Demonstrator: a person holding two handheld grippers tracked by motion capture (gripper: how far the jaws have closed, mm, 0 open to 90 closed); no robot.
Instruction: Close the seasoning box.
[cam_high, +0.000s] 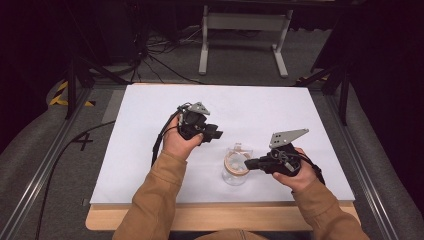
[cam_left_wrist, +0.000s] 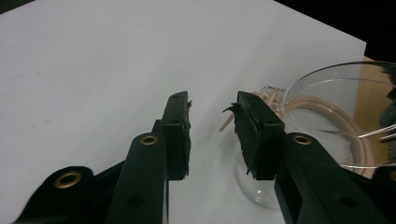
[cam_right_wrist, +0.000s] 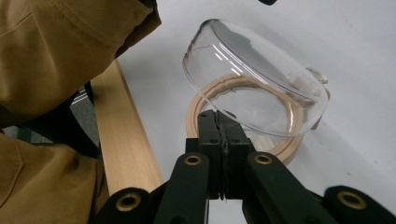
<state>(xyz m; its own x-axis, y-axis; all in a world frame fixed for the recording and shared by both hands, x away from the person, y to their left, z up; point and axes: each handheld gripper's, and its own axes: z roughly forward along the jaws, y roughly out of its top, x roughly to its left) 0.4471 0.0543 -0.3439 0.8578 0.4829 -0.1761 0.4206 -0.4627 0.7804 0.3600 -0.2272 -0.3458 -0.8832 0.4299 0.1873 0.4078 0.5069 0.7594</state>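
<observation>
Right tongs were clamped on the clear dome lid's wooden ring; left tongs were held apart beside it over the white desk.

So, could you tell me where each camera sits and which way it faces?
High view: above the person's side, looking forward and down at the white table; forearms, left gripper and right gripper show.
Left gripper view: along its open jaws toward the clear dome.
Right gripper view: along its jaws, closed at the wooden ring; a sleeve shows.
All three share the dome.
</observation>
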